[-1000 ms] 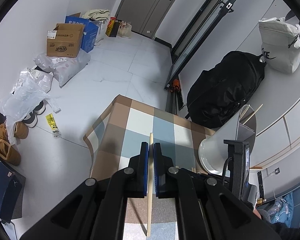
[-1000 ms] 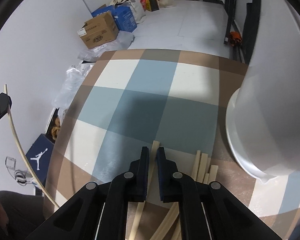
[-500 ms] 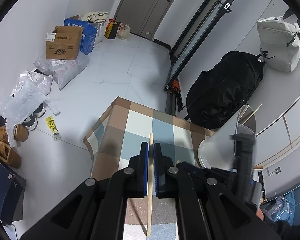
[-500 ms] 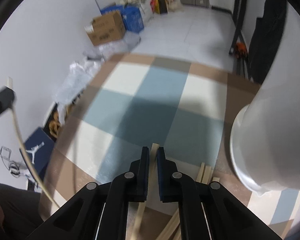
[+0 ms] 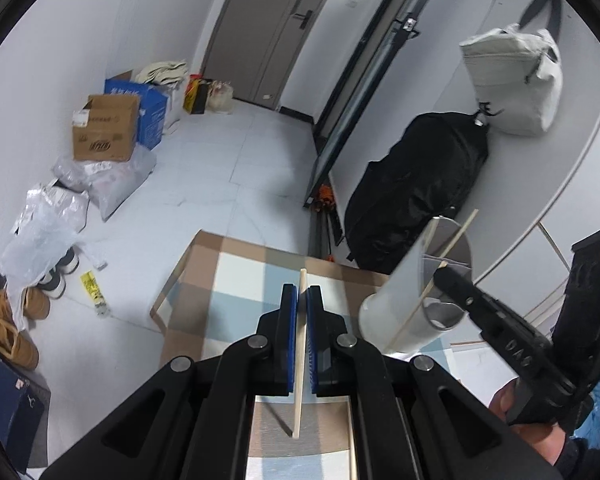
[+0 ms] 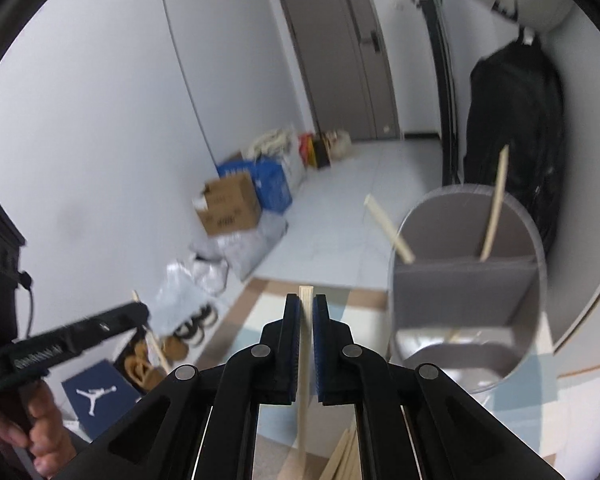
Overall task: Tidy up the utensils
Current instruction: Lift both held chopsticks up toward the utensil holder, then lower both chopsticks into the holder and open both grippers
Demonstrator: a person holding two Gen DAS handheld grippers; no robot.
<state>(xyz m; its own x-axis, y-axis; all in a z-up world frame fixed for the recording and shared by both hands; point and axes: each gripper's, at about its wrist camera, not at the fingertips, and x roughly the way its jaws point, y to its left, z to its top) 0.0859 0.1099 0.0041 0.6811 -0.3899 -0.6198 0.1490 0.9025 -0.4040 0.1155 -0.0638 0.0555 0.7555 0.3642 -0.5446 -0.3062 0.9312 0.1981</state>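
Both claws are clamped on a chopstick each right now. The right claw has just come up off the tabletop with its stick pinched between the pads, so the view has swung from the checked cloth to the holder, which sits just right of and ahead of the claw, mouth tipped toward it. The left claw has drifted up a bit too, with its own stick squeezed tight and poking out past the tips. The holder has a divider, and two sticks already lean in the far compartment, so I'd say the sorting is partway done and the next bit is dropping these two in. More loose sticks lie under the right claw on the tabletop, so there's still stuff left. The cloth is brown, blue and cream checks. The room is a white-tiled hallway: cardboard box and blue box against the wall off to the left, plastic bags, some shoes, a grey door at the far end, and a black bag to the right behind the holder.
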